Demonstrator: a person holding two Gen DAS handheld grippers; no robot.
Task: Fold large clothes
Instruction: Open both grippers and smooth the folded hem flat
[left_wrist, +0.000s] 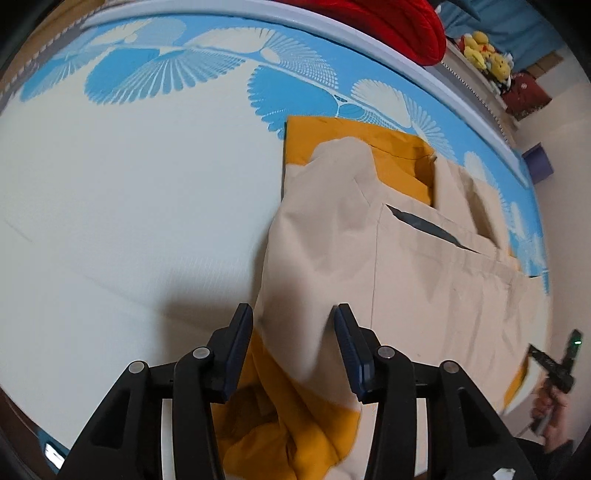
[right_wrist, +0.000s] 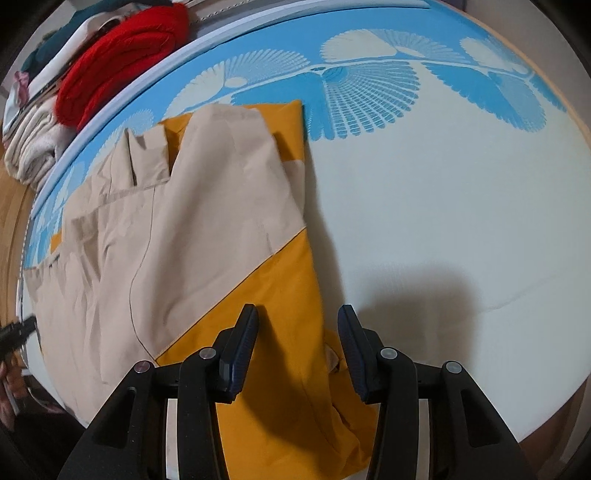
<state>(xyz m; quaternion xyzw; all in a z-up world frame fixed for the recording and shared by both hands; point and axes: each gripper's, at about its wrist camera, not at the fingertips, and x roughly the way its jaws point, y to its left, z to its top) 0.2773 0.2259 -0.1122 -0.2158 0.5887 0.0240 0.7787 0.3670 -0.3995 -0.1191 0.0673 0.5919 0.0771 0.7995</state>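
this looks like a bedroom in a home. a bed (left_wrist: 110, 192) fills most of both views, its pale sheet printed with blue and white fan-shaped leaves, and beyond its far edge lie folded clothes, among them a red knit (right_wrist: 122, 59) and cream fabrics (right_wrist: 33, 155). yellow plush toys (left_wrist: 484, 55) sit on a ledge beside blue curtains (left_wrist: 517, 26), with wooden flooring (right_wrist: 11, 206) at the side.

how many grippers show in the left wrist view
2: the left gripper at the bottom, open over the jacket; the right gripper at the right edge, in a hand.
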